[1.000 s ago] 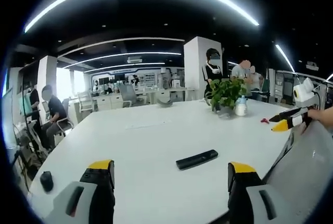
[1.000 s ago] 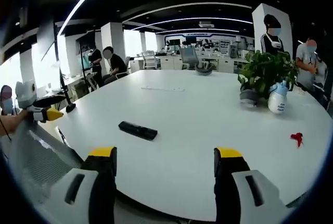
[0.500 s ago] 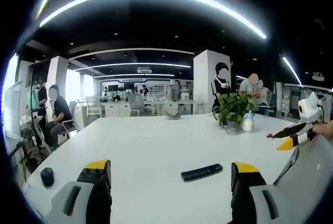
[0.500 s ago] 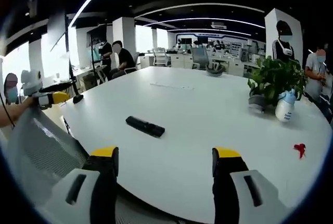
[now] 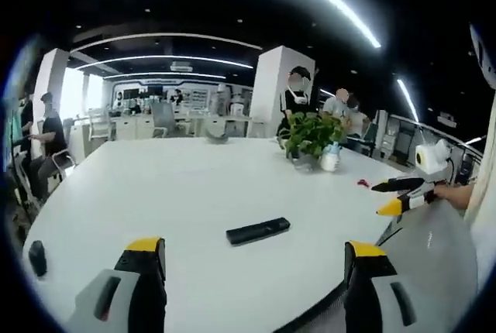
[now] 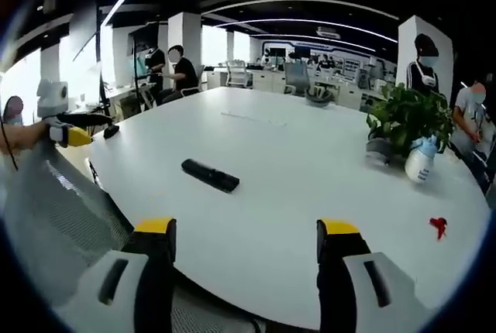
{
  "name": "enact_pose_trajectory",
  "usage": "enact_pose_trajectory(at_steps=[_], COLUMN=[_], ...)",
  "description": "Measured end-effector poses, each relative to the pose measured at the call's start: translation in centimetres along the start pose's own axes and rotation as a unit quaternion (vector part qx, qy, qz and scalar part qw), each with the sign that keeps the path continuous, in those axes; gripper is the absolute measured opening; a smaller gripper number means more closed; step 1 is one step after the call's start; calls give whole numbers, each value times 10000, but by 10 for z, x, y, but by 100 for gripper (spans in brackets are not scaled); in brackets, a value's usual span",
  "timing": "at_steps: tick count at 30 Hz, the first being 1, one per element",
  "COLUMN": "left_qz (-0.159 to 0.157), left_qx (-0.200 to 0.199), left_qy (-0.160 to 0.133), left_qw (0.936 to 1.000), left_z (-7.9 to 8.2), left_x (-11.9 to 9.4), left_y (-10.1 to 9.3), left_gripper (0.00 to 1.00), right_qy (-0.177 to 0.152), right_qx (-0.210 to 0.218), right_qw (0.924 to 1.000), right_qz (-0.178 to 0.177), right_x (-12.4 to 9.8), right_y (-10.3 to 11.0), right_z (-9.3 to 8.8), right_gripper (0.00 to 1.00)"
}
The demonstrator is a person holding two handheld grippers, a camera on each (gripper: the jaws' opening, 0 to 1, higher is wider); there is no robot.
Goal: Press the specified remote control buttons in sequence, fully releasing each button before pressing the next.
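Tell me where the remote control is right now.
The remote control lies flat on the white table, ahead of both open grippers and between them, well short of the potted plant.

My left claw (image 5: 252, 259) is showing yellow tips over black jaws with grey bodies, and my right claw (image 6: 246, 240) is wearing the same colours. The remote control (image 5: 258, 231) is lying black against the plain white table (image 5: 155, 193). A plant (image 6: 407, 116) is showing green leaves, a bottle (image 6: 419, 164) beside it is looking white, and a small scrap (image 6: 438, 227) is glowing red
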State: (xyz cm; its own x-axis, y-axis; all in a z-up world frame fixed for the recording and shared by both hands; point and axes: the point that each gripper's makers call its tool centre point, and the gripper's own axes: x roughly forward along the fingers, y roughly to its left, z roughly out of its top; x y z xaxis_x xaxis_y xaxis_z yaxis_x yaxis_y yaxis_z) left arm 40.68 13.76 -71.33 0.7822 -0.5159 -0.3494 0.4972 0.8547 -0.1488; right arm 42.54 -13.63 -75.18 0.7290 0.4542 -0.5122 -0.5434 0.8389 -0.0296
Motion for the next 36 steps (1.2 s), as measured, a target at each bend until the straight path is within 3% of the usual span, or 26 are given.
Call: enact_pose_trajectory(at_steps=[2,5,9,12,16,18,21,25,36], left_qz=[-90,-263,-547,-841,-1078,-1339,-1533,-1547,-1764], left_qx=[219,237,132,288,950,1035,1183,1651,2159], left_qy=[56,104,394,417,890,1018,1244,1396,2185], left_qw=[9997,9993,9976,9952,9856,9803,9732,9640,9352], left_z=[9,19,20,24,16,13,10,8,-14], left_x=[4,10,17,23,36,43,58,74,105], left_y=[3,7,5,0,2,-5,-9,-6,10], left_gripper=[100,100,100,100,100,100,100,100,98], right_qy=[-79,-192,-127,-50,-166,-278,-135,-93,-28], right_qx=[-4,-33,64,16,18,179,122,66,106], right_qw=[10000,9996,9994,9997,9983,9976,9980,9982,9981], right_qz=[-46,-189,-331,-255,-558,-600,-598,-596,-613], right_x=[-1,-3,-3,-2,-6,-8,-6,-5,-5], right_y=[-2,-8,-14,-10,-21,-25,-24,-24,-25], right_z=[3,7,5,2,7,9,4,4,1], right_gripper=[75,74,74,74,73,73,73,72,71])
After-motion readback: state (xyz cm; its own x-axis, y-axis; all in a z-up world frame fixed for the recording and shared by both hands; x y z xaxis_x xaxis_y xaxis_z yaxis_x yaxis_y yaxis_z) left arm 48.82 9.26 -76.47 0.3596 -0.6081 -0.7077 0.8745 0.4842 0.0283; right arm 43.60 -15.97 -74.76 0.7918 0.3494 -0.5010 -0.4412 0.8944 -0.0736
